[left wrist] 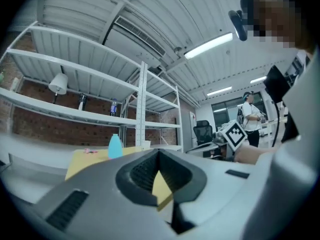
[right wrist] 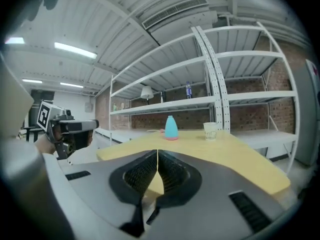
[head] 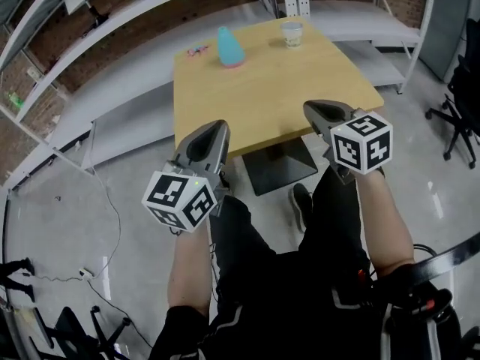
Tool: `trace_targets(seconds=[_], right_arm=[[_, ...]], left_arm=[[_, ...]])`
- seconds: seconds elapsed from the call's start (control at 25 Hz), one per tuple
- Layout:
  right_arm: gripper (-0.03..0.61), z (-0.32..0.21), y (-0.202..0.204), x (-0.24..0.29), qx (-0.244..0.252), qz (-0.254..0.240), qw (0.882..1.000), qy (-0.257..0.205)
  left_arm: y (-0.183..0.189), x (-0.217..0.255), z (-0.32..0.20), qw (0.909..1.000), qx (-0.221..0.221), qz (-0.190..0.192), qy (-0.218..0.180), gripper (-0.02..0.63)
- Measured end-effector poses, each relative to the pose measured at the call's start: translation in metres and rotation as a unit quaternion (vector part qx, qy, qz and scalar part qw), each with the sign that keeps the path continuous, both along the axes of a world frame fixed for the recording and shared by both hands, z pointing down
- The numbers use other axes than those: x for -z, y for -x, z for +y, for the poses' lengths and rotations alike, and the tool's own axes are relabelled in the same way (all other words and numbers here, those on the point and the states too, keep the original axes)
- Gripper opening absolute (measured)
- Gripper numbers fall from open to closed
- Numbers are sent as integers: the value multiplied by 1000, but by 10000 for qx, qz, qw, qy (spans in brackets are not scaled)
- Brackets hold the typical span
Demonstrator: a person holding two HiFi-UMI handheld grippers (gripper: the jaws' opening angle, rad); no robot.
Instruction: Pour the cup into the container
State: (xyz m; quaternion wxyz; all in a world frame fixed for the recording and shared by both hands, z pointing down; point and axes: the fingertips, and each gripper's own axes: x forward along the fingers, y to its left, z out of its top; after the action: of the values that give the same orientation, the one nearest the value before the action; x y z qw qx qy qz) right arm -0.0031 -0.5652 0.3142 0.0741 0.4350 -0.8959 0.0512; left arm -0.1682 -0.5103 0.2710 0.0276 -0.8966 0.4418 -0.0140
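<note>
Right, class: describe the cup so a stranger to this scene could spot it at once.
Find the square wooden table beside the metal shelving. On its far edge, right of the teal cone-shaped container in the head view, stands the cup: pale, translucent and open-topped.

Lab-like workshop, brick walls, steel shelving (industrial look), office chair, strip lights

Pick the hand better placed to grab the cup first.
Right. The cup stands near the table's far right corner, on the side of the right tongs, which are shut and empty. The left tongs, also shut, sit on the blue container's side.
</note>
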Motion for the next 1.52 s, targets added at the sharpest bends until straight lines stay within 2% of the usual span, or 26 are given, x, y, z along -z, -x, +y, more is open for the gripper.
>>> trace_targets(seconds=[0.16,0.36,0.72,0.88,1.04,1.52], right_arm=[[8,68,-2,6,147,6,9997,-176],[8,142,-13,7,344,61,9989,-304],[8,294,-55,-4,352,143,9989,-273],[8,364,-61,-10,472,317,9981,-232],[8,436,-67,-11,563,164,9981,-172],[8,655,-152,2,446,-132,9982,-383]], left_arm=[[-12,-8,57,9995,243,157,135,0],[-42,-11,131,9994,281,118,153,2],[-98,-30,277,9994,174,112,279,2],[-109,-46,348,9984,257,174,482,2],[-119,-57,415,9974,332,190,612,2],[-195,-49,637,9978,413,162,498,0]])
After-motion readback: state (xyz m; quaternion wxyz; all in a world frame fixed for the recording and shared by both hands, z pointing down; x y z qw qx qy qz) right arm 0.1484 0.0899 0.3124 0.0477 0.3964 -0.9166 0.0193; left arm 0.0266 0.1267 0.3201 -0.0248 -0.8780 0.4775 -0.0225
